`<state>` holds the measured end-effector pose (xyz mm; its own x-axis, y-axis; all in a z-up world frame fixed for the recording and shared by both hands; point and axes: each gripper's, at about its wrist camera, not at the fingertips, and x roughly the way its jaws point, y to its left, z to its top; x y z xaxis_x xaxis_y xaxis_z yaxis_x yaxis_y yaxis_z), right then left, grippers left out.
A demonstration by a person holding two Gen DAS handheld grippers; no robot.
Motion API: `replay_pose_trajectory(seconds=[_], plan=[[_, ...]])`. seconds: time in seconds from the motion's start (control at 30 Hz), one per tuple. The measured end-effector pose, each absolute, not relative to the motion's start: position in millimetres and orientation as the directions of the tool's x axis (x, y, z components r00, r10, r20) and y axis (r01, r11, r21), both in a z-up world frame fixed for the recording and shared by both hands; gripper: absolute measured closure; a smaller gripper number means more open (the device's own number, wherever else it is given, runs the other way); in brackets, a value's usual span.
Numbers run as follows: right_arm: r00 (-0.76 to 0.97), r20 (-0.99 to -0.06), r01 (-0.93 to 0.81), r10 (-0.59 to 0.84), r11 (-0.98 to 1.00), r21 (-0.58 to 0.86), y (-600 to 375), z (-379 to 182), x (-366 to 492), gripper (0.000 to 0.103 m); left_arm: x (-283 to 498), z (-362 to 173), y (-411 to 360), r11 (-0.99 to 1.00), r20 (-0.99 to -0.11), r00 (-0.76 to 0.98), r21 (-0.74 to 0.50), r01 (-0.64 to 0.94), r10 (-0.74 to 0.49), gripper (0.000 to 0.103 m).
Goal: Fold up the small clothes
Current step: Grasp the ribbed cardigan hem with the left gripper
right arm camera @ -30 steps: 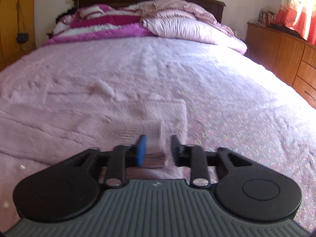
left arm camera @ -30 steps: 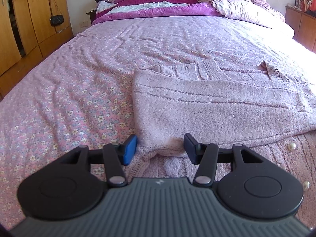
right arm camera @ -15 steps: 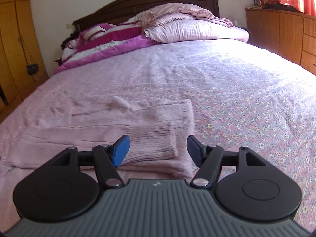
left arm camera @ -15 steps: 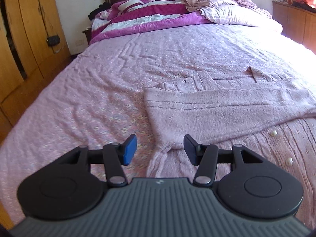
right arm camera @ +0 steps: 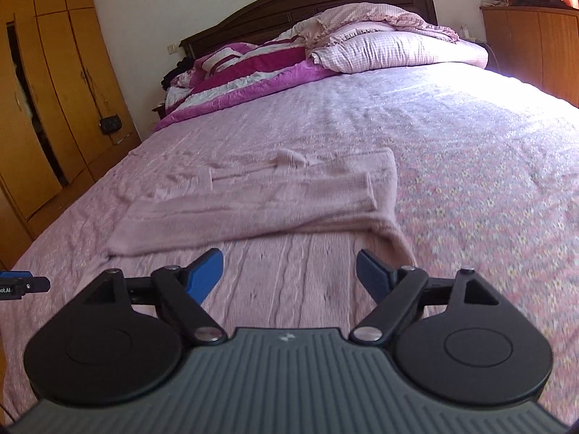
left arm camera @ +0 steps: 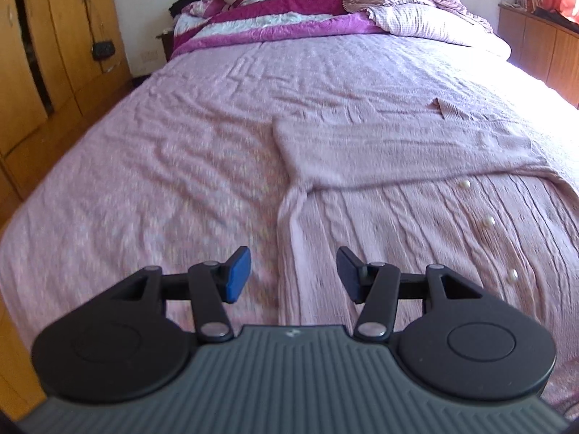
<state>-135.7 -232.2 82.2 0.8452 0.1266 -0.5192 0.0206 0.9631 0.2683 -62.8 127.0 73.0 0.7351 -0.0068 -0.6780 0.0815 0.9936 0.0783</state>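
A pink knitted cardigan (left arm camera: 416, 195) lies flat on the floral pink bedspread (left arm camera: 163, 166), filling the centre and right of the left wrist view. Its ribbed knit carries round pearl-like buttons (left arm camera: 485, 221), and its sleeves are folded across the body. The left gripper (left arm camera: 293, 275) hangs above the cardigan's left edge, fingers spread, gripping nothing. The right gripper (right arm camera: 289, 276) is opening, nothing between its blue pads (right arm camera: 206, 273).

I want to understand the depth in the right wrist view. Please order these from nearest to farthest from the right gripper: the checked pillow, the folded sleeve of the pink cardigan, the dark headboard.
1. Folded sleeve of the pink cardigan: just ahead of the right gripper, centre.
2. Checked pillow: far end of the bed, upper right.
3. Dark headboard: behind the pillow, against the wall.
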Motion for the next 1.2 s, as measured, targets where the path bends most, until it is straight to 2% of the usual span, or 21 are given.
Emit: replay_pose_trajectory(seconds=[0.2, 0.47, 0.5, 0.57, 0.67, 1.0, 1.2], plan=[[0.825, -0.548, -0.010, 0.137, 0.974, 0.228, -221, 71, -174, 0.012, -97, 56, 125, 0.996, -0.700, 0.713, 0.026, 0.086, -0.044, 0.049], [0.792, -0.593, -0.178, 0.145, 0.984, 0.004, -178, 62, -214, 0.008, -124, 34, 103, 0.982, -0.739, 0.666, 0.030, 0.189, -0.105, 0.048], [0.783, -0.603, -0.201, 0.151, 0.979, -0.016, -174, 60, -216, 0.007, -126, 32, 99, 0.978, -0.742, 0.660, 0.031, 0.205, -0.115, 0.045], [0.763, -0.627, -0.241, 0.156, 0.969, -0.053, -164, 55, -220, 0.007, -129, 29, 92, 0.967, -0.744, 0.654, 0.041, 0.252, -0.138, 0.030], [0.739, -0.656, -0.277, 0.155, 0.957, -0.085, -156, 47, -222, 0.007, -138, 24, 80, 0.941, -0.747, 0.647, 0.087, 0.326, -0.156, 0.024], [0.717, -0.679, -0.301, 0.154, 0.948, -0.103, -153, 43, -222, 0.007, -155, -3, 46, 0.792, -0.817, 0.540, 0.189, 0.581, -0.201, 0.023], [0.715, -0.683, -0.293, 0.149, 0.951, -0.100, -155, 42, -221, 0.007, -155, -22, 19, 0.695, -0.789, 0.608, 0.389, 0.605, -0.087, 0.022]])
